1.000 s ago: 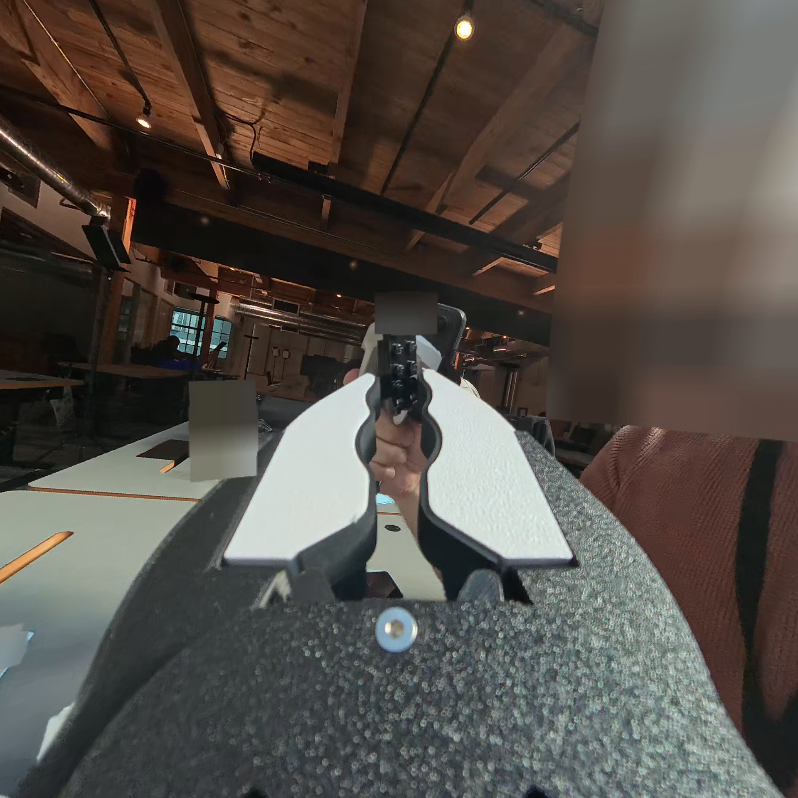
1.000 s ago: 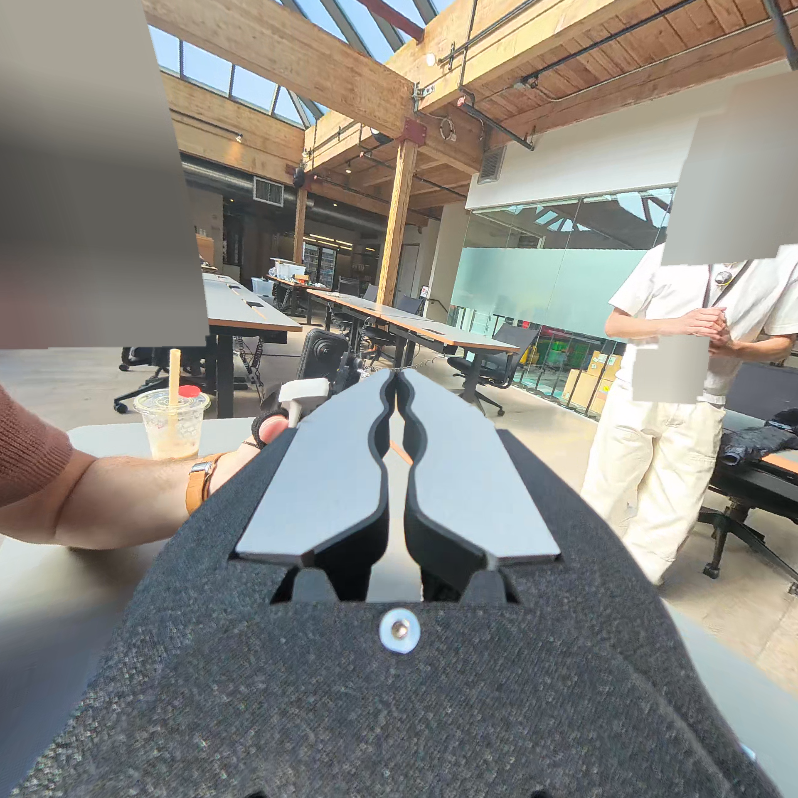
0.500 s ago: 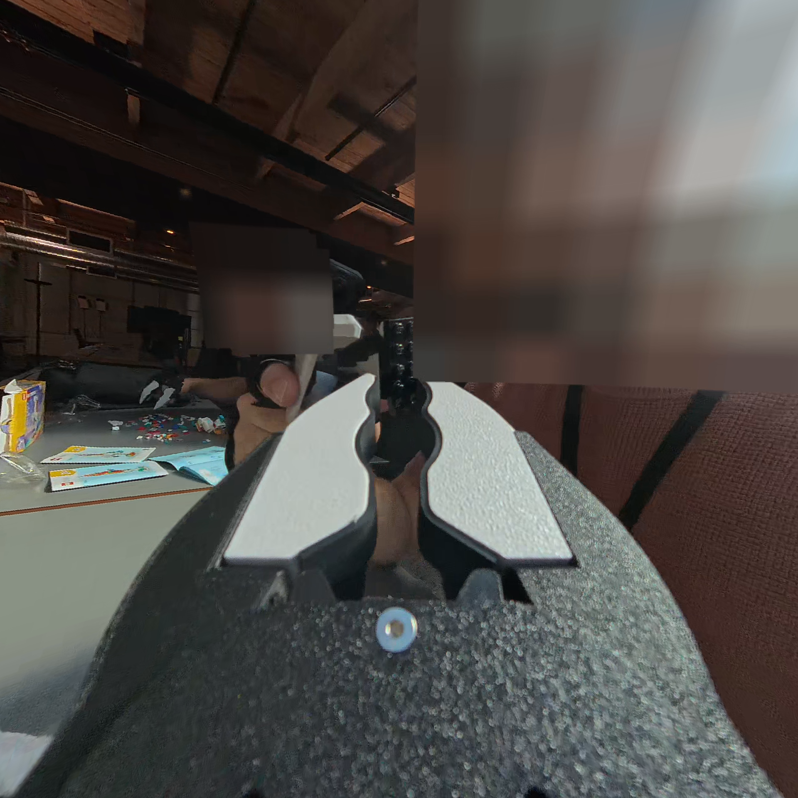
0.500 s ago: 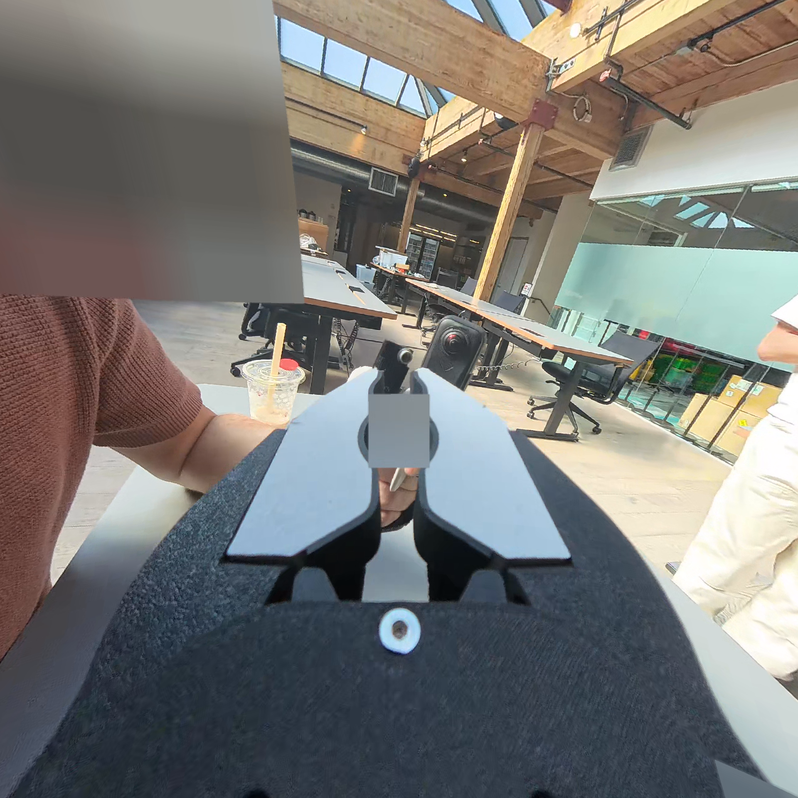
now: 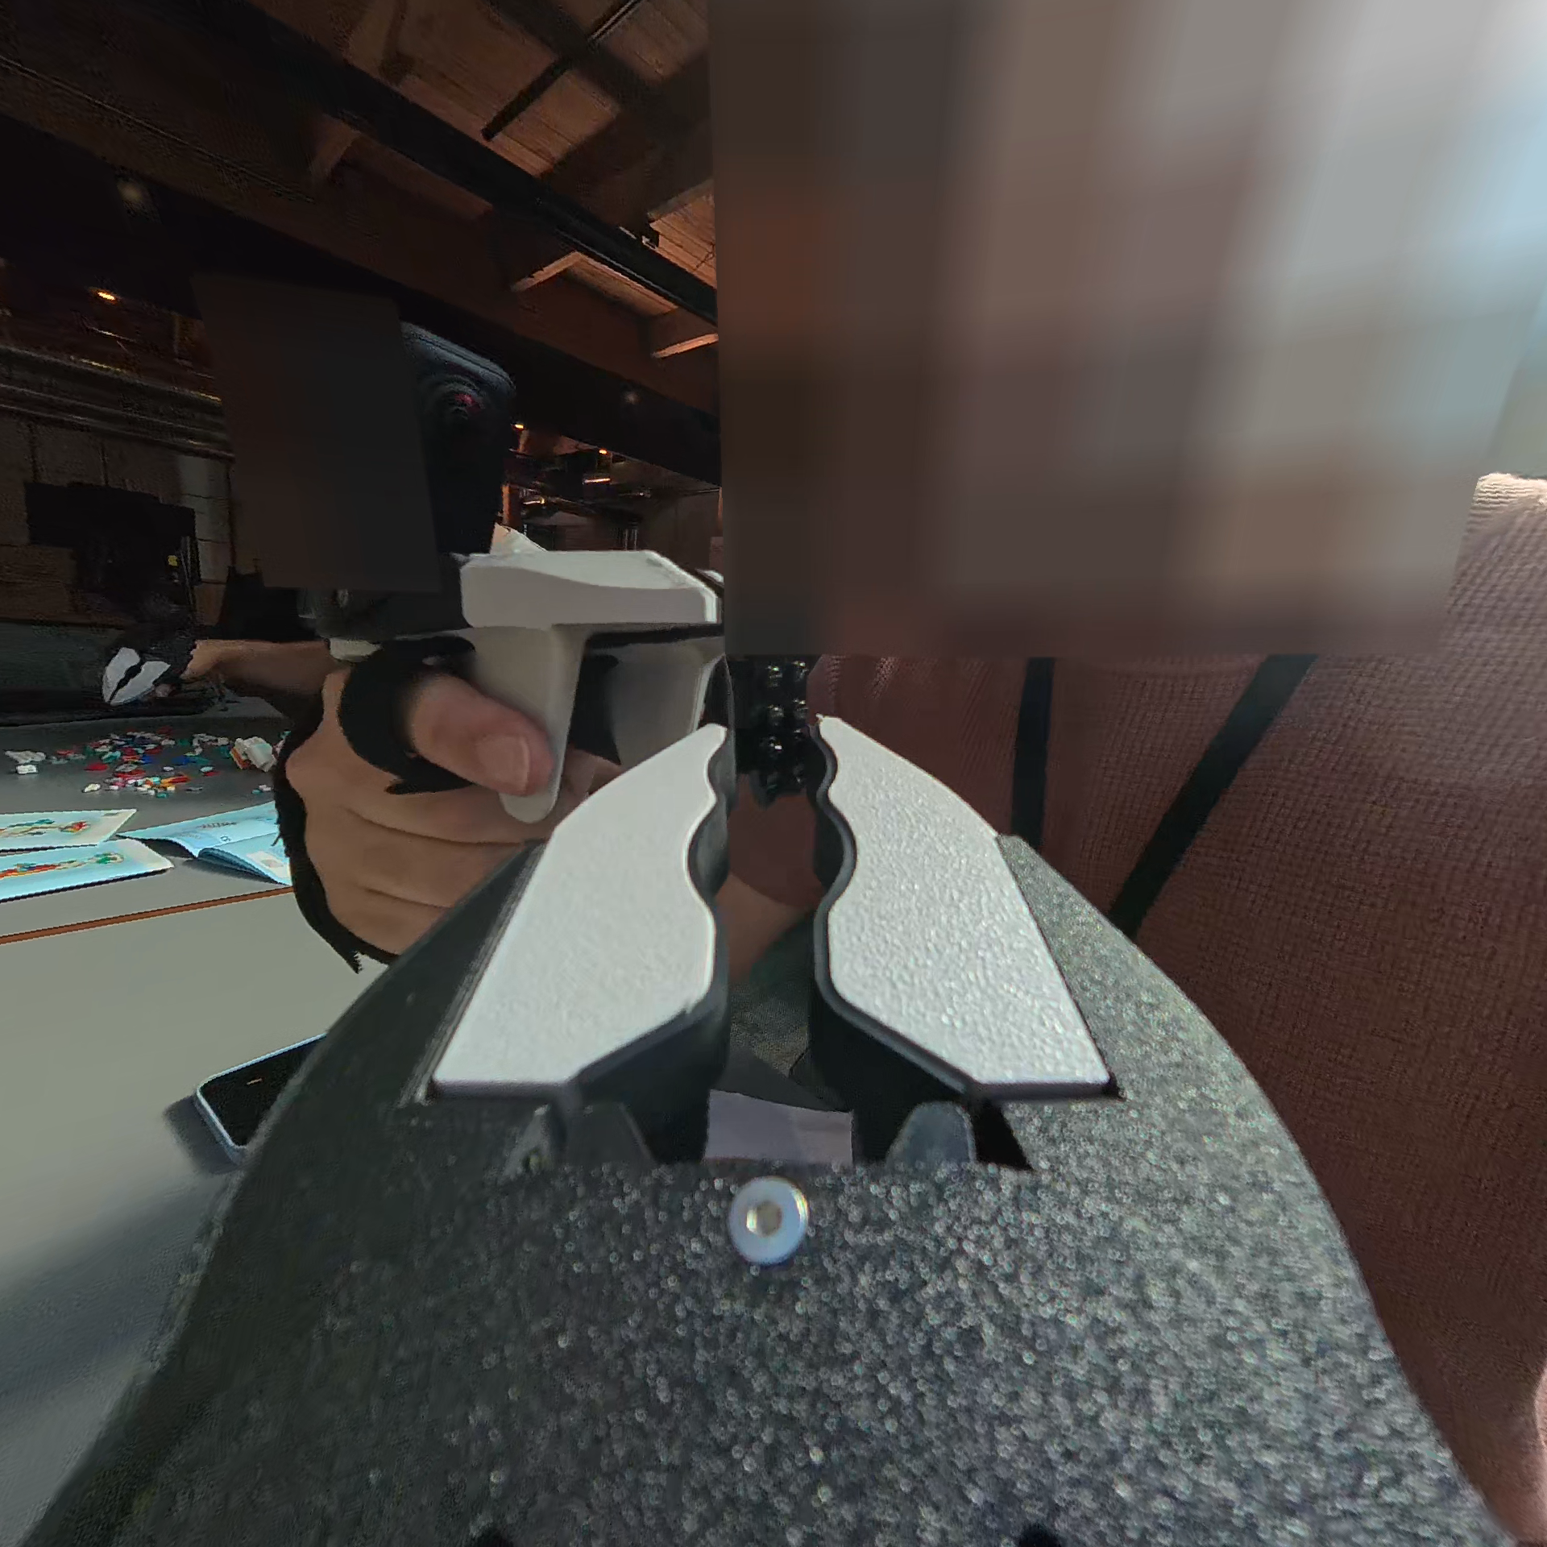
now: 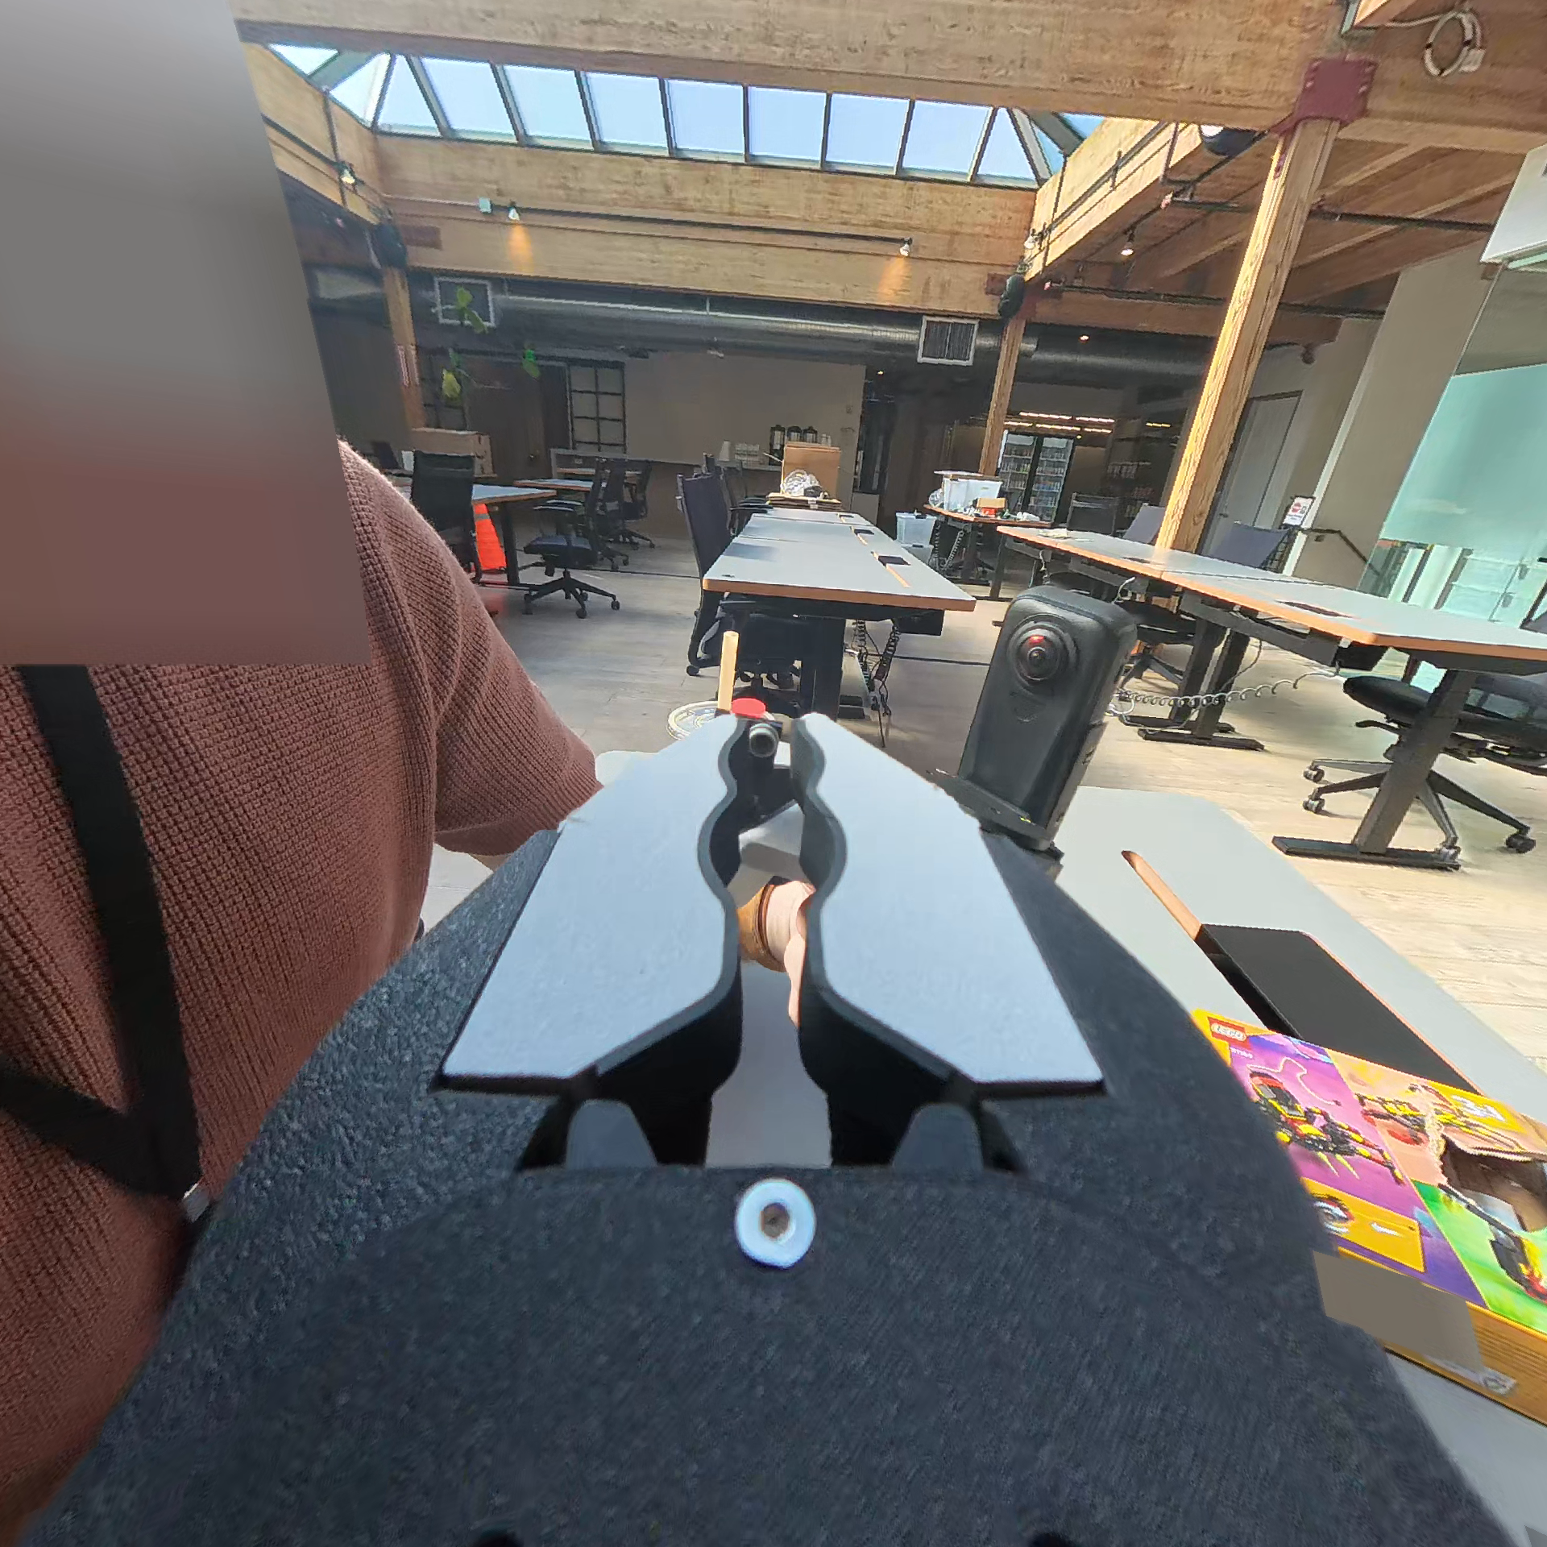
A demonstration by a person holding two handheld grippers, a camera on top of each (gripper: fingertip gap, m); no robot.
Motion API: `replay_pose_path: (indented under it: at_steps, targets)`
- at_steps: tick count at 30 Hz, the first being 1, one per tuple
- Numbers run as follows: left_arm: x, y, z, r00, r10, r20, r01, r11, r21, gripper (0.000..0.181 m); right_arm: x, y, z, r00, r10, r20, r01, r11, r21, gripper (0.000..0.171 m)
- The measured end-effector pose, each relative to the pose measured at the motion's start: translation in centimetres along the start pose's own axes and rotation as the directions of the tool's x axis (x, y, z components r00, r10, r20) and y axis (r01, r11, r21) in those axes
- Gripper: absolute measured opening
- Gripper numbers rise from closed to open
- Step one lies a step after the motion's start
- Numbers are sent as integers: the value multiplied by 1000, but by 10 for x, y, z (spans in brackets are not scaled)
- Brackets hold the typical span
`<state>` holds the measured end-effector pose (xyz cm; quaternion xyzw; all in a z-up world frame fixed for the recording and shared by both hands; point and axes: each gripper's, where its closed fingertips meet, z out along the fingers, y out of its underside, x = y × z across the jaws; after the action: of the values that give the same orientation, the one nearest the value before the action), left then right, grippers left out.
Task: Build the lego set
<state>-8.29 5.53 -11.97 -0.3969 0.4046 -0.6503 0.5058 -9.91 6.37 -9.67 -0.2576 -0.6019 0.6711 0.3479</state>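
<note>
A small black lego piece with studs sits between the fingertips of my left gripper, which is shut on it in mid-air in front of a person's brown jumper. In the right wrist view the same black lego piece, with a grey pin on top, sits between the tips of my right gripper, whose jaws are closed on it. The right gripper's white handle, held by a gloved hand, shows at the left of the left wrist view. Loose lego bricks lie far off on the grey table.
Instruction booklets lie on the table near the bricks, and a phone lies closer. A colourful lego box is at the right. The left gripper's black camera stands just right of the tips. A cup with a straw stands behind. My left and right fingertips are right by each other.
Both grippers have swung round and come together. The right gripper, shut and empty a second ago, now has the black piece between its tips. The left still holds it.
</note>
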Motion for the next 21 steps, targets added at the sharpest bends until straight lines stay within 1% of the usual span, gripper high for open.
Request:
replay_pose_path:
  at_steps: [5,7,10,12,13,15,17,19,21]
  targets:
    - [-2,5,1,1000,-10,9,10,1000,-28,15,-2,7,4,1000,9,17,-9,999,-39,9]
    - [-4,9,2,1000,-6,19,7,999,-49,15,-2,10,3,1000,4,22,-3,998,-57,6]
    - [-7,6,0,999,-4,42,5,999,-33,16,3,8,1,1000,-23,-15,22,998,-62,5]
    - [-15,-2,-6,991,39,125,-37,999,-13,16,12,4,-3,993,-71,-96,66,996,-57,5]
    - [-21,-8,-11,979,75,188,-75,997,-5,17,19,1,-6,982,-107,-154,99,993,-59,5]
    - [-33,-21,-22,930,161,332,-168,986,-7,25,28,-7,-11,939,-213,-271,201,977,-73,4]
    - [-35,-28,-26,893,209,398,-211,977,-37,31,33,-8,-13,885,-313,-346,285,950,-130,4]
    - [-33,-28,-22,883,228,410,-216,974,-76,42,34,-1,-8,860,-374,-348,321,925,-202,4]
    - [-38,-20,-18,865,256,432,-217,966,-138,46,30,2,-3,875,-360,-325,312,931,-191,3]
